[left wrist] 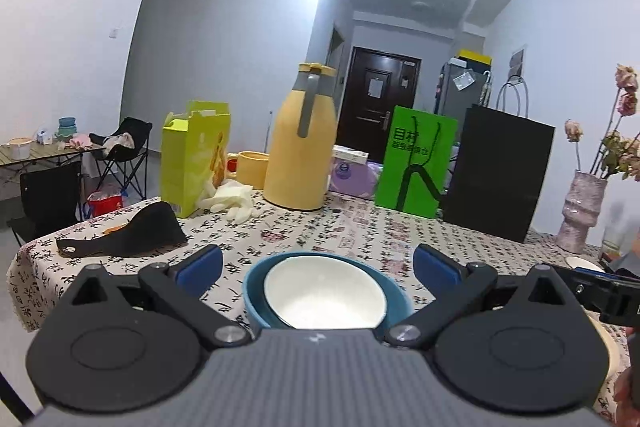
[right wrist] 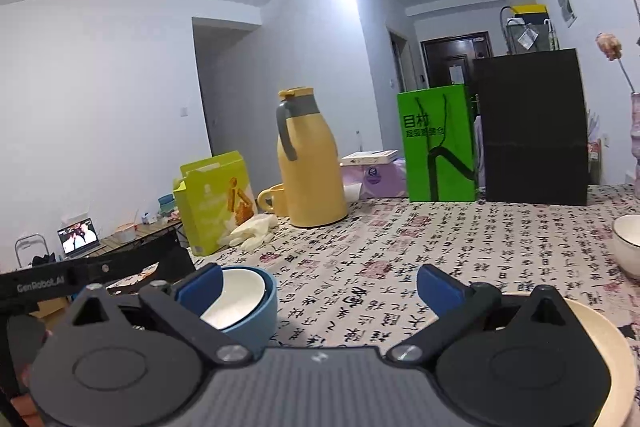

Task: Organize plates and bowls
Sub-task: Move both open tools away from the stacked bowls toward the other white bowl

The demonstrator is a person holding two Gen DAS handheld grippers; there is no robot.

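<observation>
Left wrist view: the left gripper (left wrist: 318,263) was seen spread wide and empty, with a white bowl (left wrist: 324,293) nested in a blue bowl (left wrist: 256,291) lying dead ahead between its jaws, untouched, on the patterned tablecloth (left wrist: 360,231).

Right wrist view: the right gripper (right wrist: 318,283) was likewise spread wide and holding nothing. A cream plate (right wrist: 600,343) was placed low at its right, and a second white bowl (right wrist: 628,243) farther right, both judged nearer this hand; the nested pair was set off to its left.
</observation>
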